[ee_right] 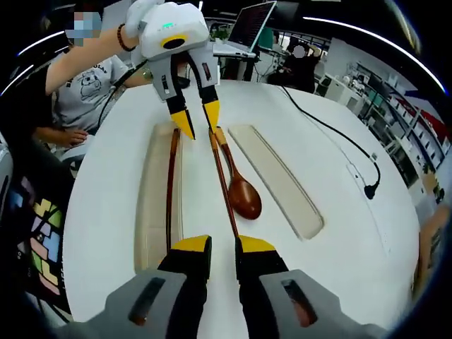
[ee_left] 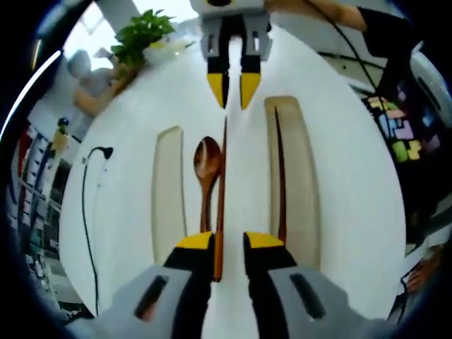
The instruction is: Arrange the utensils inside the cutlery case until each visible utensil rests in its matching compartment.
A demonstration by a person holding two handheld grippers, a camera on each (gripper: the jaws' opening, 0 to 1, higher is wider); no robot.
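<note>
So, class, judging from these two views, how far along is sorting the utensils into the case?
Done: one chopstick lies in a tray. In hand: nothing is gripped; the left gripper and right gripper sit open at opposite ends of the second chopstick. Left: that chopstick and the spoon lie on the table; the other tray holds nothing.
</note>
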